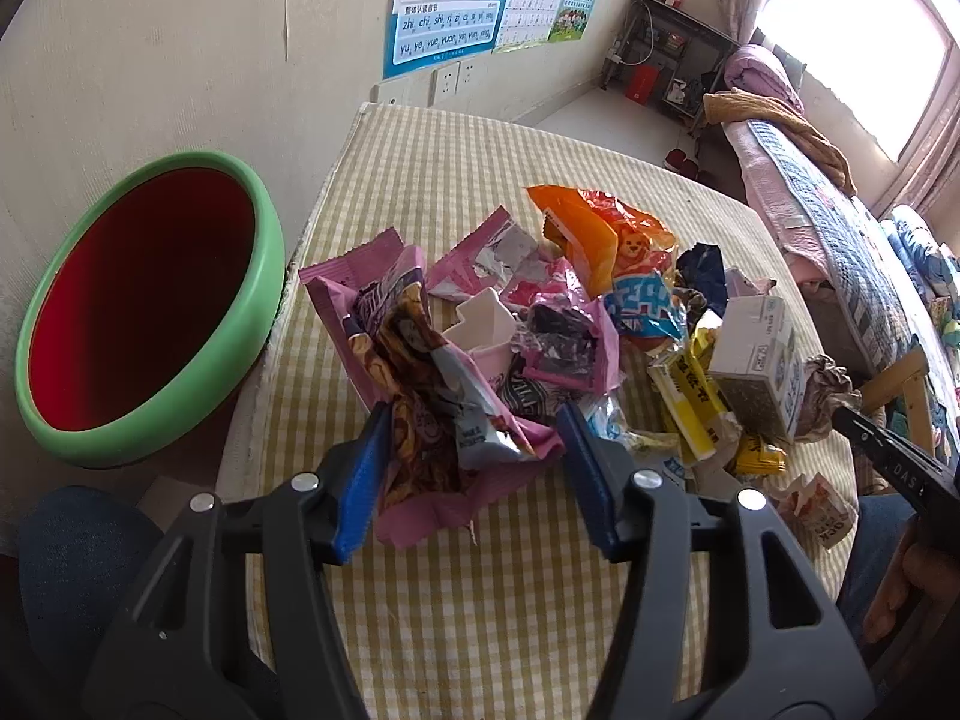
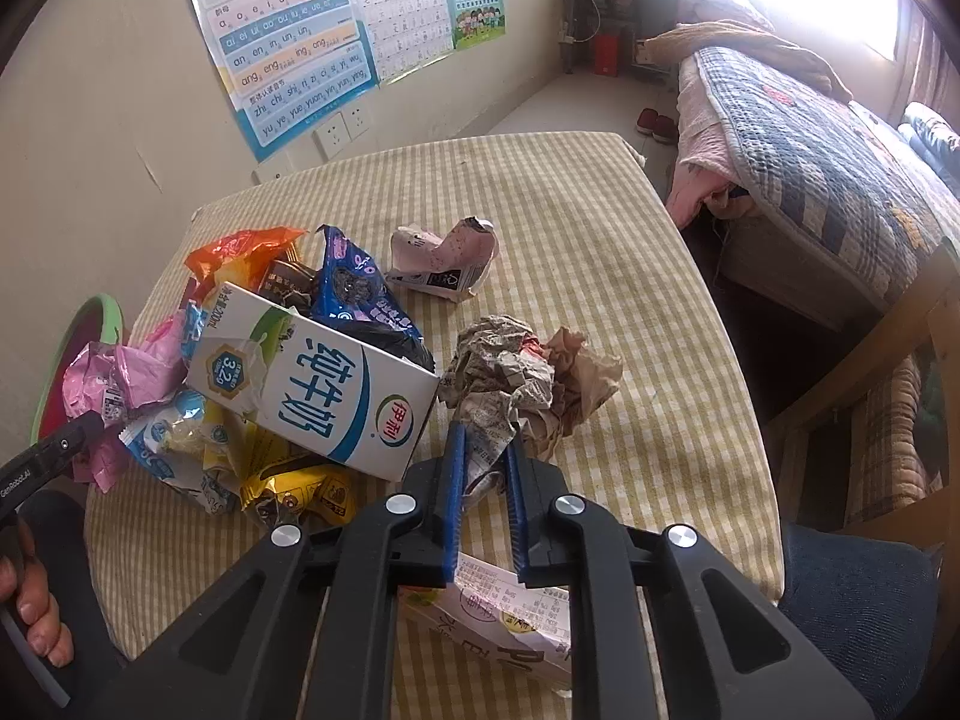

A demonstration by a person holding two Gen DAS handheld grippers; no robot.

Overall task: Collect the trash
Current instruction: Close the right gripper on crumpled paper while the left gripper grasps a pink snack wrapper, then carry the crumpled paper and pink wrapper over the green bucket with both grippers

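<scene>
Covering the table point(image 1: 480, 600) in a yellow-and-white checked cloth. Hanging on the pale wall behind it as a blue pinyin chart point(image 2: 282, 48), beside a second, finer-printed poster point(image 2: 399, 6). Sitting just under the chart as two white wall sockets point(image 2: 342, 129). Stretching along the right side as a bed point(image 2: 810, 168) under a blue-patterned quilt, carrying a brown blanket point(image 2: 738, 39) near its far end. Resting on the floor by the bed as dark red slippers point(image 2: 654, 123). Standing in the far corner as a dark cluttered shelf point(image 1: 666, 54). Glaring white through the window point(image 1: 858, 30). Standing between table and bed as a wooden chair point(image 2: 870, 372).
</scene>
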